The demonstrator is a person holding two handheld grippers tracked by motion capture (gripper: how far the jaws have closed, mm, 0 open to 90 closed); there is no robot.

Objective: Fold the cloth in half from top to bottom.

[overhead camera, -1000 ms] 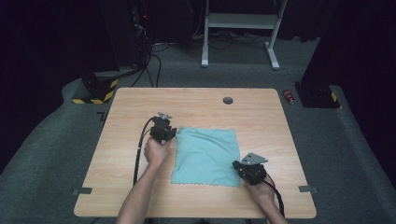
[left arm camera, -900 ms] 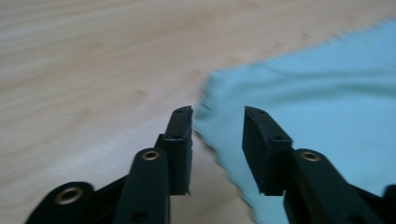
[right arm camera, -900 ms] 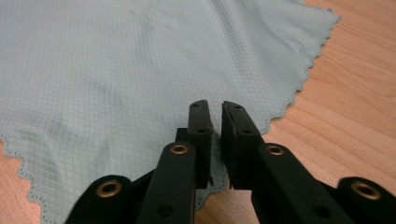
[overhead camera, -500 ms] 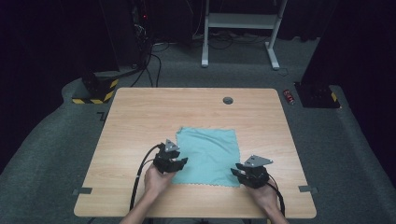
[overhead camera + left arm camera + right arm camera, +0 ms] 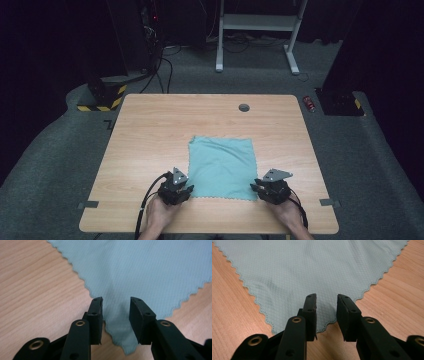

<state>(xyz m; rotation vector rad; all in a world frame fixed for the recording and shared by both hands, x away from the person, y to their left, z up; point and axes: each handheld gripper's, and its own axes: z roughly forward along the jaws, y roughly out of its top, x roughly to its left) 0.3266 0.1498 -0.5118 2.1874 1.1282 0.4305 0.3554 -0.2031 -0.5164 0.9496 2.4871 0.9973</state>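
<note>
A light blue cloth point(image 5: 221, 167) lies flat on the wooden bench point(image 5: 150, 130), in the near half and a little right of the middle, with its zigzag edge all around. The left hand-held gripper point(image 5: 176, 188) is at the near left corner of the cloth, and the right hand-held gripper point(image 5: 270, 187) is at the near right corner; the two are well apart, with the near edge of the cloth between them. In the left gripper view, the left hand-held gripper point(image 5: 116, 311) has its jaws apart, one on each side of the corner of the cloth point(image 5: 140, 270), which passes between them; the jaws have just been closing, but the pads do not press on the fabric. In the right gripper view, the right hand-held gripper point(image 5: 326, 307) is the same: jaws apart, the corner of the cloth point(image 5: 312, 267) between them, just been closing, a gap on both sides. A small round dark hole point(image 5: 244, 107) is in the bench at the far side. A person's hands come in from the near edge.
</note>
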